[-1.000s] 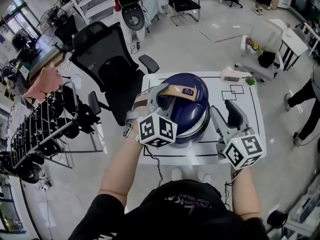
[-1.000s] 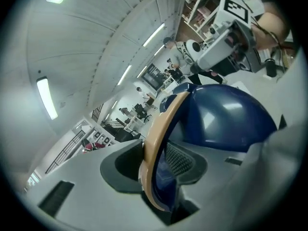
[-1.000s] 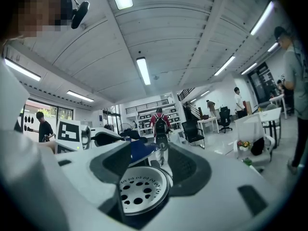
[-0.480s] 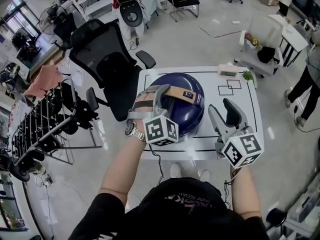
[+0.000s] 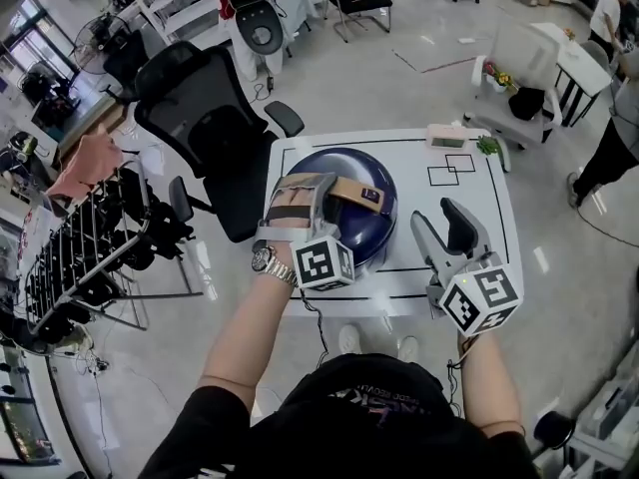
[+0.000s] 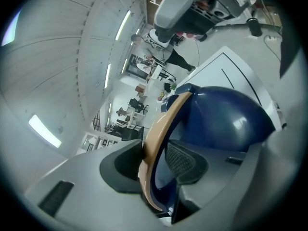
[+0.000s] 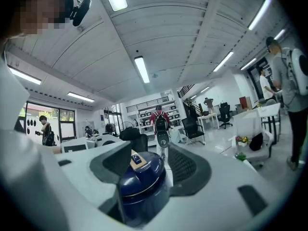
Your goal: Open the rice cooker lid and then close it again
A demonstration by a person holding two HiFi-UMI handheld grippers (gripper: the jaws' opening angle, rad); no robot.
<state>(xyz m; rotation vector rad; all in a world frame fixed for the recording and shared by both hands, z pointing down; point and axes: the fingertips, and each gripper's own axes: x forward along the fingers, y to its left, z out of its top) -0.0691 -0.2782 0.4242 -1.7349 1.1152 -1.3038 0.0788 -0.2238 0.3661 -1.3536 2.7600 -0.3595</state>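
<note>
I stood in a large open office with a glossy pale-grey floor (image 5: 399, 88). A white table (image 5: 479, 228) ruled with black lines was in front of me. A black office chair (image 5: 200, 118) sat off its far left corner, and a wire rack (image 5: 90, 257) stood further left. Long strip lights (image 7: 142, 69) ran along the ribbed white ceiling (image 7: 192, 32). Windows (image 7: 36, 119) lined one wall.
</note>
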